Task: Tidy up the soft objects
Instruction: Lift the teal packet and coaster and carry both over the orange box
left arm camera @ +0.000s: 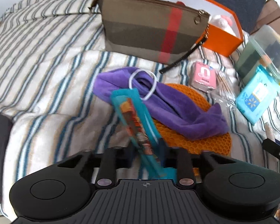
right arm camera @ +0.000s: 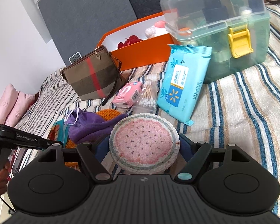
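My left gripper (left arm camera: 147, 149) is shut on a teal face mask (left arm camera: 132, 115) with an orange print, held edge-on. Its white ear loop (left arm camera: 142, 85) rests on a crumpled purple cloth (left arm camera: 168, 102), which lies over an orange honeycomb mat (left arm camera: 211, 141) on the striped bedspread (left arm camera: 37, 65). My right gripper (right arm camera: 143, 145) is shut on a round watermelon-patterned sponge pad (right arm camera: 143, 141), held upright just right of the purple cloth (right arm camera: 91, 125). In the right wrist view, a finger of the left gripper (right arm camera: 28, 140) reaches in from the left, by the mask (right arm camera: 57, 130).
A brown plaid pouch (left arm camera: 149, 31) leans at the back. Behind it stands an orange box (right arm camera: 140, 54) with plush toys. A clear lidded bin (right arm camera: 224, 28), a blue wipes pack (right arm camera: 183, 82), a pink packet (right arm camera: 127, 95) and cotton swabs (right arm camera: 149, 97) sit right.
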